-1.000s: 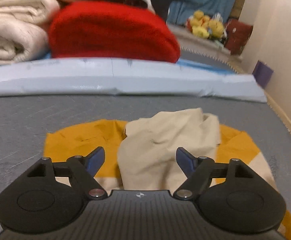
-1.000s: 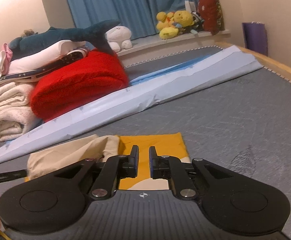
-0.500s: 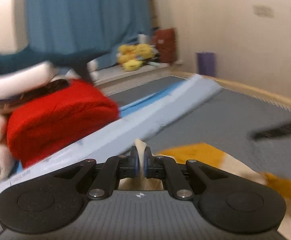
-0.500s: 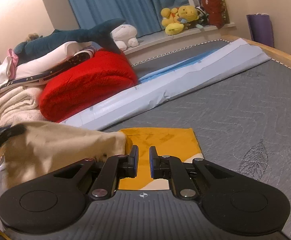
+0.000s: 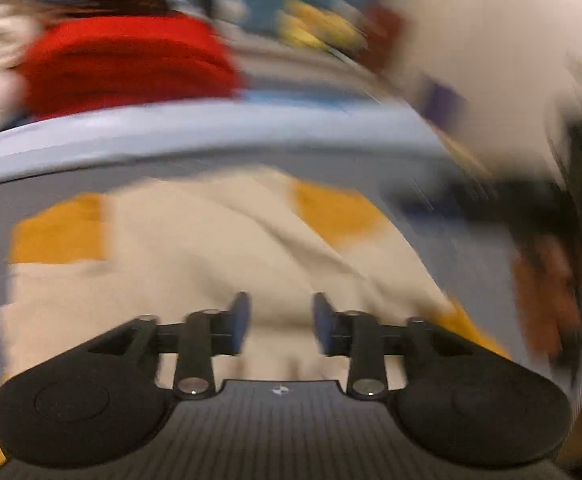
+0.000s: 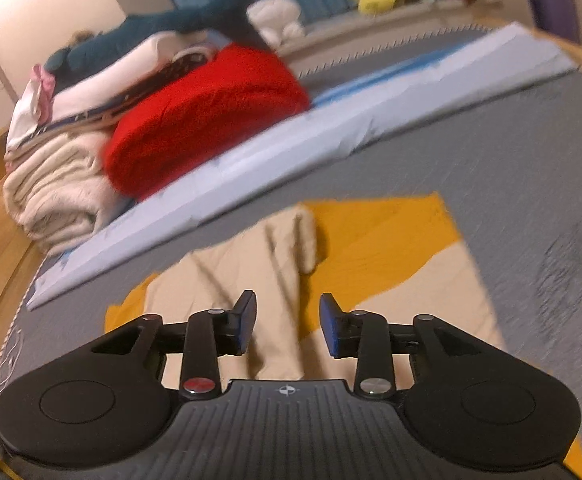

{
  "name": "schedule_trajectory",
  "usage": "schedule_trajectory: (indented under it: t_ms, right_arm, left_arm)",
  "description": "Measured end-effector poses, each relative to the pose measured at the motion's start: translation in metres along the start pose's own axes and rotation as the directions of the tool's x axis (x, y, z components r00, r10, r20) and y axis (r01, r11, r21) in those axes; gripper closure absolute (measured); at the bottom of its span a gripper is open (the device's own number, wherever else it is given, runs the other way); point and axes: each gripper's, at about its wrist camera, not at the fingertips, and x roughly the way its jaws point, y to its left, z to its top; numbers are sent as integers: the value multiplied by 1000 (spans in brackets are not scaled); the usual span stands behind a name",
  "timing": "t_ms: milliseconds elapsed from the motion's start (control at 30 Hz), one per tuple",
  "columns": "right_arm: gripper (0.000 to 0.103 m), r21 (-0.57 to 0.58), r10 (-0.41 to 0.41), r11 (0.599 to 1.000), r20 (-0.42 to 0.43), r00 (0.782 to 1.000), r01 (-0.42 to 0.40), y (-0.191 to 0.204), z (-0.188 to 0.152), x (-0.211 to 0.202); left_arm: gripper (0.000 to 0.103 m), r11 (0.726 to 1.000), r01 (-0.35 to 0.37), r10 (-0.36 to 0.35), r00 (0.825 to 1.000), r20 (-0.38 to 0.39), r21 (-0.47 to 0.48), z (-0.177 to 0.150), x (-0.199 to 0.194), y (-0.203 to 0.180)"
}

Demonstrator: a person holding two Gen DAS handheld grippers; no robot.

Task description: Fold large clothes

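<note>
Now both grippers have let go. The left gripper (image 5: 277, 322) has its jaws about half open, and they have just been opening; nothing is pinched between them, only the beige cloth lying below. The right gripper (image 6: 288, 326) looks much the same, jaws partly open after just opening, with cloth under the gap but not squeezed.

The big garment (image 6: 387, 240) (yellow and beige) lies flat on the grey bed cover (image 6: 531, 160), in the middle and lower part of both views. A beige flap (image 6: 251, 264) is laid over the yellow part, a little left of the middle in the right wrist view. I think it was put there as a fold, and the jaws are open so the flap can stay down.

At the upper left sits a red blanket (image 6: 207, 116) beside a pile of pale folded things (image 6: 55, 188), well apart from the garment. A long light blue strip (image 6: 331, 128) lies between them. The left wrist view is very blurry.
</note>
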Motion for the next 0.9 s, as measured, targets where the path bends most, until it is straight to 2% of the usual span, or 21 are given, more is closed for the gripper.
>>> schedule_trajectory:
  t_ms: [33,67,133,200,267,333,400,433,467,500,533,567,633,700,733,767,833,900]
  right_arm:
    - [66,13,4,1000,-22,1000,-4,1,-2,6]
    - [66,32,9,999,-47,999,-7,1,-5,12]
    - [66,79,16,997,-107,994,-7,-1,-12,26]
    - [66,105,-2,994,-156,988,19,-2,-21,37]
    - [66,94,-49,993,-195,980,69,-3,-30,45]
    - [66,93,-75,991,-208,975,96,-5,-37,49]
    - [68,128,-51,988,-223,973,81,-8,-40,52]
    - [73,151,-31,986,-228,973,67,-10,-43,54]
    - [85,166,-15,984,-233,972,56,-13,-44,55]
    - [92,173,-6,984,-238,971,48,-13,-45,57]
    - [96,168,-9,984,-233,972,50,-12,-44,55]
    - [98,168,-15,984,-211,977,51,-11,-41,51]
    - [99,201,7,980,-87,996,10,-9,-30,32]
    - [100,213,38,976,26,999,-43,-7,-19,12]
    - [100,229,37,972,52,998,-48,-10,-19,8]
    - [100,259,21,965,48,999,-32,-14,-21,9]
    - [100,323,-62,944,-50,997,74,-30,-32,27]
    - [100,371,-154,902,-197,968,219,-50,-51,50]
  left_arm:
    - [43,998,-33,34,999,12,-52,2,3,16]
    - [41,991,-66,66,998,1,-113,0,10,34]
    - [41,968,-99,86,994,-64,-231,-9,30,63]
    - [42,940,-94,57,991,-121,-327,-15,53,86]
    - [41,909,-88,31,989,-146,-407,-16,72,103]
    - [42,871,-83,12,989,-148,-484,-21,84,118]
    - [42,834,-61,-18,990,-138,-548,-22,89,128]
    - [48,818,-45,-40,990,-135,-574,-18,92,131]
    - [61,808,-28,-64,989,-134,-589,-18,94,132]
    - [71,809,-15,-77,988,-132,-587,-14,95,132]
    - [89,821,-1,-84,989,-123,-571,-12,94,131]
    - [98,839,3,-77,991,-112,-544,-8,91,130]
    - [100,856,15,-55,996,-63,-517,1,79,128]
    - [100,853,72,-83,997,3,-518,9,69,126]
    - [100,860,85,-88,996,19,-503,9,65,123]
    - [100,876,71,-81,997,0,-477,8,67,116]
    - [96,891,1,-67,989,-129,-453,-5,89,104]
    - [86,893,-87,-55,952,-300,-442,-24,118,100]
